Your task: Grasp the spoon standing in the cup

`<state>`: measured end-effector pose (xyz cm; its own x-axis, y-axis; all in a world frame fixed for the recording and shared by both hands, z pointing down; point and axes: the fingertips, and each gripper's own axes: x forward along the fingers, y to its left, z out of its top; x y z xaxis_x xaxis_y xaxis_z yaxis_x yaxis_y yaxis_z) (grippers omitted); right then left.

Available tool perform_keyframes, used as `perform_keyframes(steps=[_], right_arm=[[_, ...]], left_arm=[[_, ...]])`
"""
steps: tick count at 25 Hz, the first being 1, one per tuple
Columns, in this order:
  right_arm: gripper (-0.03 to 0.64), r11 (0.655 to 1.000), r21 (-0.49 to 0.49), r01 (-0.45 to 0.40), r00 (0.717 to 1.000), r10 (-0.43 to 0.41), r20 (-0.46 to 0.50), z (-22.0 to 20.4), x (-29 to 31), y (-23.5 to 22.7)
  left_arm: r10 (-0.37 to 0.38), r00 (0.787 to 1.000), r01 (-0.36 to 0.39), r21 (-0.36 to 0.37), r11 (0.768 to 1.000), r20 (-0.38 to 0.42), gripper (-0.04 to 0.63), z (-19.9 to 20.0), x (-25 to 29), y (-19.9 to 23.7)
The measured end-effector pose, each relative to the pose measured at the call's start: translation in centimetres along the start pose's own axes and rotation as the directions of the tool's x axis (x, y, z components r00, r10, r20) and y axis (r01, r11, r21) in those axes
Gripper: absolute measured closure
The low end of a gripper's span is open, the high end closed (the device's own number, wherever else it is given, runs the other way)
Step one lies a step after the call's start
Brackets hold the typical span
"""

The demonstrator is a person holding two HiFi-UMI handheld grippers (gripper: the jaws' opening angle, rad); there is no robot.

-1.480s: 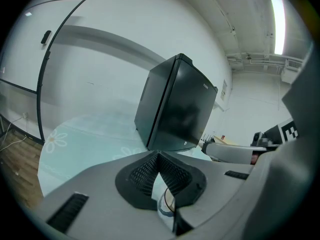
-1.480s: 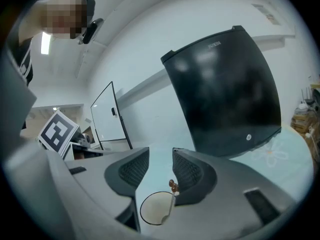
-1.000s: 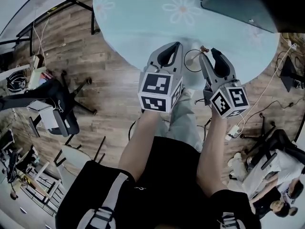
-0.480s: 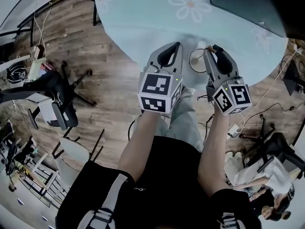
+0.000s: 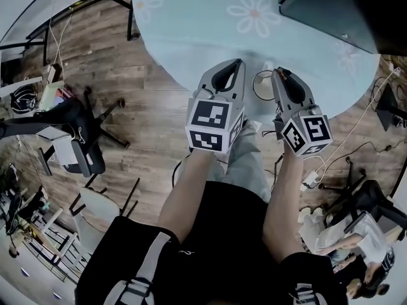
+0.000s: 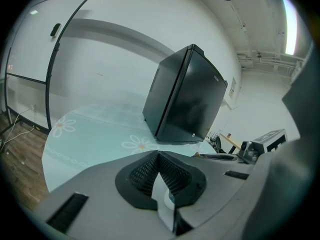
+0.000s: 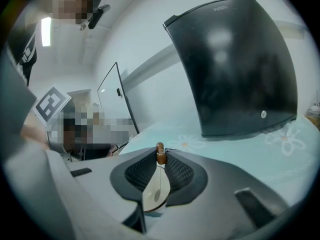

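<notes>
Right gripper [image 7: 160,158] jaws are closing on the spoon [image 7: 160,153], pads pinching its brown knobbed top. The thin stem is running down into the pale cup [image 7: 149,202], which is standing at the near edge of the round flowered table [image 5: 191,24]. Left gripper [image 6: 159,158] is hovering just beside the cup, jaws pressed together, nothing between them.

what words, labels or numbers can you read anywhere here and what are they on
No text here can be quoted.
Small pale print near the top edge of the black cabinet: too small and blurred to read.
On the marker cubes: only black-and-white square patterns, no words or numbers.
</notes>
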<state>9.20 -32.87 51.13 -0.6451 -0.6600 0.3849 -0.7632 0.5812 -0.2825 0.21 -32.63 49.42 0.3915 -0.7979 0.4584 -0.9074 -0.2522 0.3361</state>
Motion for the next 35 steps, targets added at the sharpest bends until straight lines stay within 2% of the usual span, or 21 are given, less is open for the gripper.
perform_keyframes(steps=[5, 9, 16, 23, 29, 35], right_arm=[[0.565, 0.999, 0.005, 0.034, 0.999, -0.034, 0.03, 1.1, -1.1, 0.7], [0.565, 0.998, 0.01, 0.065, 0.994, -0.065, 0.093, 3.1, -2.4, 1.4], [0.565, 0.992, -0.04, 0.121, 0.978, -0.112, 0.178, 7.2, -5.0, 3.0], [0.565, 0.981, -0.075, 0.18, 0.951, -0.154, 0.27, 11.3, -7.4, 4.3], [0.565, 0.97, -0.114, 0.213, 0.937, -0.17, 0.304, 13.5, -8.5, 5.5], [0.565, 0.955, -0.148, 0.256, 0.909, -0.185, 0.374, 16.4, -10.1, 6.8]], left_arm=[[-0.032, 0.999, 0.032, 0.032, 0.999, 0.021, 0.591, 1.5, -0.8, -0.5], [-0.07, 0.997, 0.067, 0.063, 0.996, 0.036, 0.591, 2.7, -1.6, -1.1], [-0.144, 0.986, 0.133, 0.125, 0.983, 0.08, 0.591, 5.7, -3.3, -2.7], [-0.215, 0.968, 0.189, 0.191, 0.963, 0.127, 0.591, 8.9, -4.9, -4.3], [-0.262, 0.951, 0.219, 0.242, 0.945, 0.162, 0.591, 11.3, -6.1, -5.1], [-0.313, 0.925, 0.24, 0.307, 0.921, 0.215, 0.591, 14.1, -8.2, -6.2]])
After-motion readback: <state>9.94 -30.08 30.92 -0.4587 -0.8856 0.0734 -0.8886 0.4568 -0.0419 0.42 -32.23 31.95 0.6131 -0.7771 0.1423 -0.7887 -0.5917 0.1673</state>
